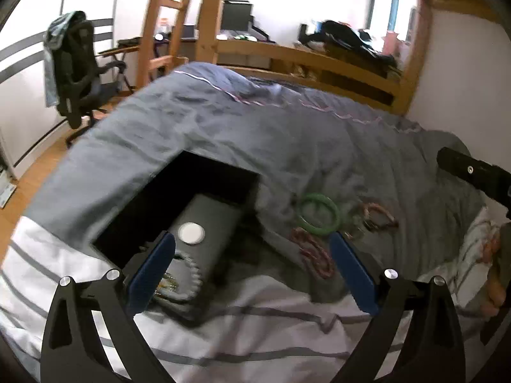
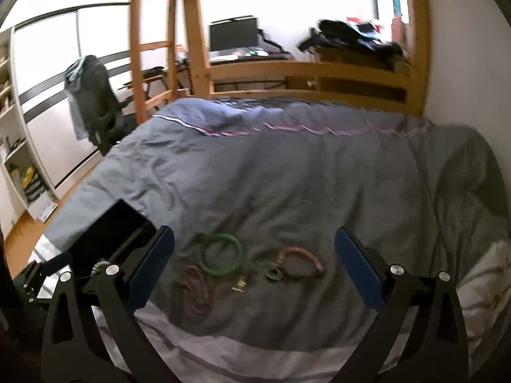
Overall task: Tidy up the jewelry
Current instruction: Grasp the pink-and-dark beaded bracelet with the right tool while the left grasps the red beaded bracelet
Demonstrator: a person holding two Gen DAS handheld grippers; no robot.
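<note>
- Jewelry lies loose on the grey-blue duvet (image 2: pixel 287 175) of the bed: a green bangle (image 2: pixel 221 254) lying flat, a pink beaded bracelet (image 2: pixel 301 259) to its right, a reddish braided bracelet (image 2: pixel 194 289) in front of it toward the cameras, and small metal pieces (image 2: pixel 272 274) between them, too blurred to identify.
- No brand, label or writing can be read anywhere in either view.
- Left of the pile sits a black jewelry box (image 1: pixel 179 198), open at the top, with a grey tray (image 1: pixel 204 239) inside; the tray's long axis runs away from the camera, tilted slightly to the right.
- On the tray rest a white round disc (image 1: pixel 191 233) and a beaded strand (image 1: pixel 188 274) near its closer end.
- Left gripper (image 1: pixel 252 274) is spread wide and holds nothing, above the box's near right corner.
- Right gripper (image 2: pixel 254 271) is likewise spread wide and holds nothing, with the jewelry pile framed between its blue fingers (image 2: pixel 153 268).
</note>
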